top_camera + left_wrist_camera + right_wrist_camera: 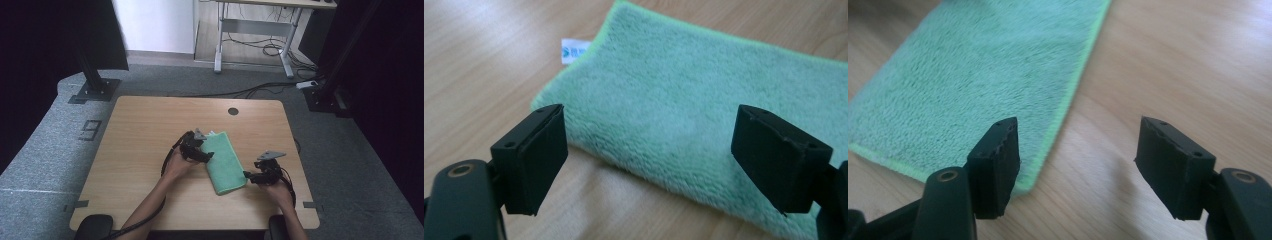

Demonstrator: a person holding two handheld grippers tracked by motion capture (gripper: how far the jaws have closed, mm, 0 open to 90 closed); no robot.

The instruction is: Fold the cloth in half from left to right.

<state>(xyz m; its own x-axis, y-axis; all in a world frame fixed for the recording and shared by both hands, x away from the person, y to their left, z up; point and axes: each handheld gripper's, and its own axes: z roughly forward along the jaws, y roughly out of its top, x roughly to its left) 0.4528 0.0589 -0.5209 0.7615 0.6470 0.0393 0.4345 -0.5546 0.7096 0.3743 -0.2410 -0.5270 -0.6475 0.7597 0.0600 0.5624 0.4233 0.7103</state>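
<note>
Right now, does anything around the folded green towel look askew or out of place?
Nothing stands out. The folded green towel lies flat but diagonal to the table edges, its white label poking out at one corner.

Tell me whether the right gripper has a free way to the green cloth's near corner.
Probably yes: the right gripper is open beside the green cloth, with bare table between them.
</note>
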